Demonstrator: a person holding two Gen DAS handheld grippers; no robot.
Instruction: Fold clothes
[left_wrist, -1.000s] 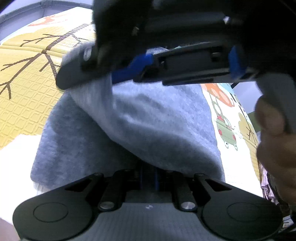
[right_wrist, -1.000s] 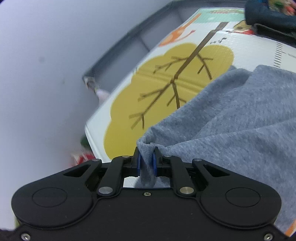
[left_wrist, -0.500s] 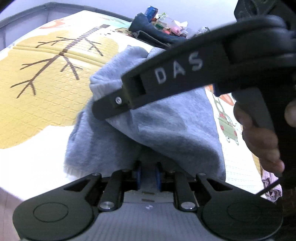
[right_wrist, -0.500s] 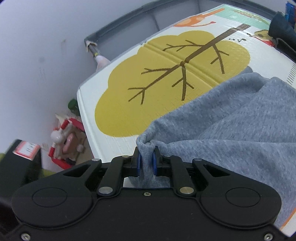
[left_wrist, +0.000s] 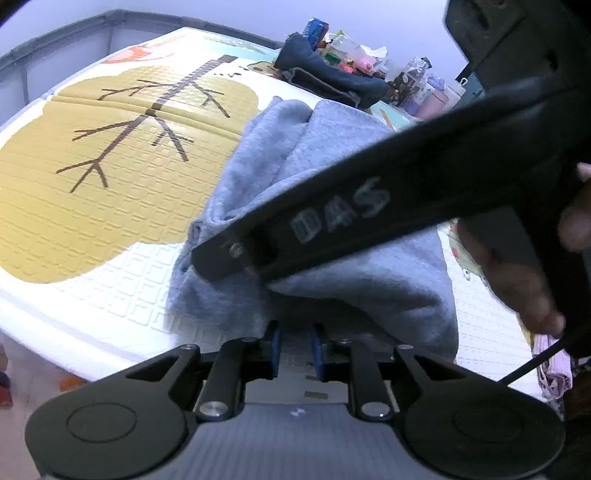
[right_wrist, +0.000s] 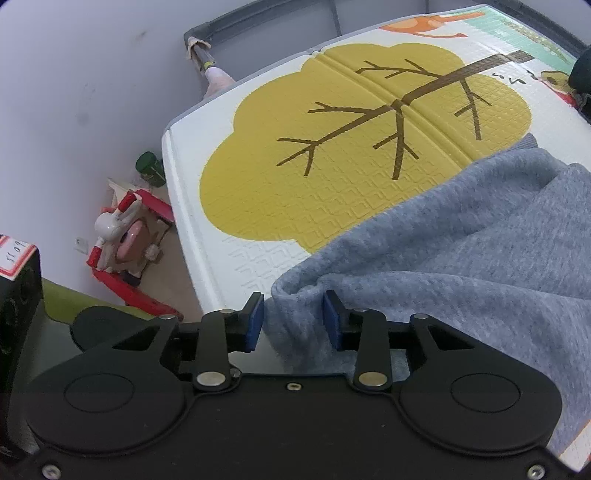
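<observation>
The grey sweatshirt (right_wrist: 480, 251) lay bunched on a play mat (right_wrist: 332, 192) printed with a yellow tree, filling the mat's near side from about 3 to 6 o'clock in the right wrist view. In the left wrist view the same garment (left_wrist: 369, 280) sat at the centre, its heaped folds rising toward 12 o'clock.

The right tool (right_wrist: 293, 325) had just been opening: its blue pads (right_wrist: 255, 326) stood apart, and a rolled edge of the sweatshirt lay between them, loose against the pad at 3 o'clock and clear of the one at 9 o'clock. It was released, no longer pinching the cloth. From the left wrist camera this same tool crossed the picture as a dark bar (left_wrist: 369, 206) lettered "DAS", running from 8 o'clock up to 2 o'clock over the garment, with the person's right hand (left_wrist: 517, 280) around its handle at 3 o'clock.

The left tool (left_wrist: 297, 349) had also just been opening. Its pads (left_wrist: 275, 349) showed a gap, with the sweatshirt's hem hanging just above and in front of them; whether cloth still touched them could not be told, but they were not clenched on it.

A dark blue garment (left_wrist: 325, 77) lay at 12 o'clock on the far edge of the mat, with bottles and clutter (left_wrist: 417, 88) beyond. On the floor at 9 o'clock in the right view stood a red and white toy (right_wrist: 122, 240).
</observation>
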